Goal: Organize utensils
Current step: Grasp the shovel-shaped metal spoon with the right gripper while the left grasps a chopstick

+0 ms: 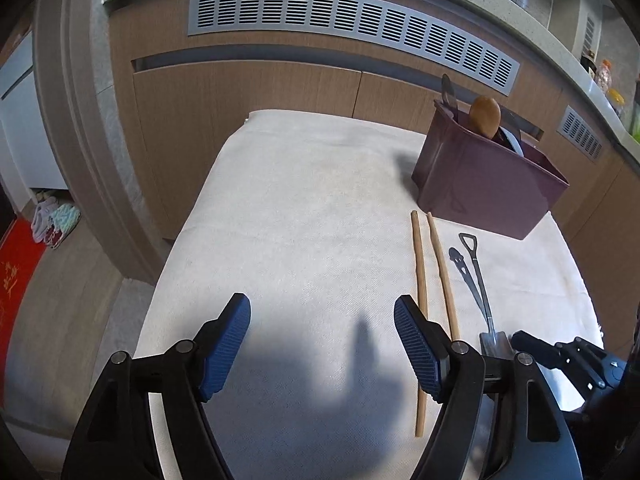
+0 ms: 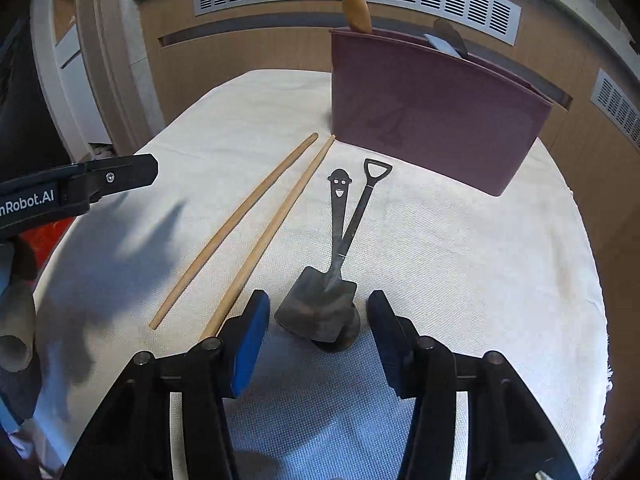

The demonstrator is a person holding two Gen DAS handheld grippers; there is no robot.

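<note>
Left wrist view: no readable writing. Left gripper (image 1: 322,334) jaws spread wide, nothing between the blue ribbed pads, only bare white cloth (image 1: 304,216). Two wooden chopsticks (image 1: 420,280) lie side by side just right of the right pad, tips toward the purple utensil holder (image 1: 480,188) at the cloth's far right. Holder has a wooden spoon (image 1: 485,115) and dark metal handles sticking up. Two metal spoons (image 1: 476,280) lie right of the chopsticks, crossed. Right gripper's black finger shows at the far right edge. Right wrist view: partial text "nRobot.AI" on the left gripper's black body (image 2: 28,200). Right gripper (image 2: 318,336) jaws apart, flanking the stacked spoon bowls without touching: a shovel-shaped spoon (image 2: 320,304) with a D-grip handle over a spoon with a smiley-face cut-out handle (image 2: 339,196). Chopsticks to the left, holder behind.
</note>
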